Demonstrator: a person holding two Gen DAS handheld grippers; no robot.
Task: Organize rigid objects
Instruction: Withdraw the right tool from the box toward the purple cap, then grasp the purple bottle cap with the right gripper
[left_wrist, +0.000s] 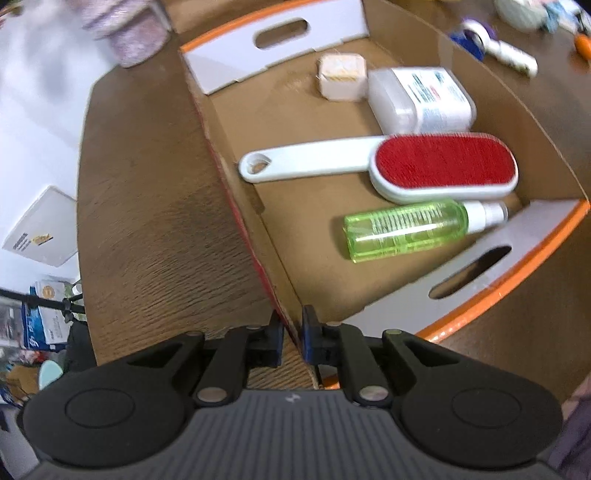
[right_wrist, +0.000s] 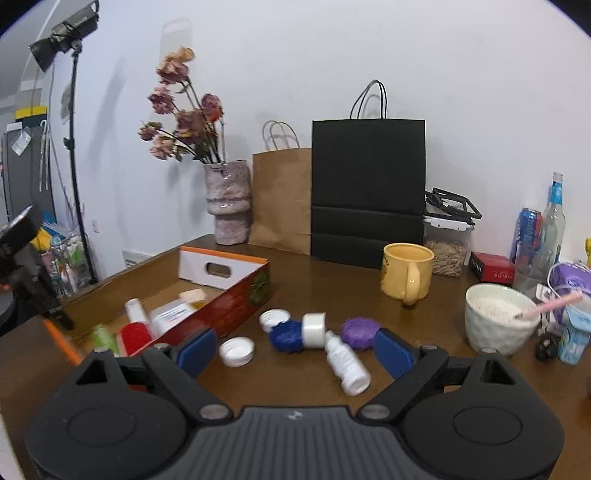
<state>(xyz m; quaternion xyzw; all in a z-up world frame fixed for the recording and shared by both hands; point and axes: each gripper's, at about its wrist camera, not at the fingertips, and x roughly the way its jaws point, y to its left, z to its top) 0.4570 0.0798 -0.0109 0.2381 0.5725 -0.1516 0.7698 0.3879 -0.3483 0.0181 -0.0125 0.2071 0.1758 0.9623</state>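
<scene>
A shallow cardboard box holds a red lint brush, a green spray bottle, a white plastic container and a pale small block. My left gripper is shut on the box's near side wall. The box also shows at the left of the right wrist view. My right gripper is open and empty above the table. Ahead of it lie a white dropper bottle, a tape roll, blue and purple lumps and two white lids.
On the wooden table stand a yellow mug, a white bowl with a pink spoon, a vase of dried flowers, brown and black paper bags, a jar, bottles and a can at right.
</scene>
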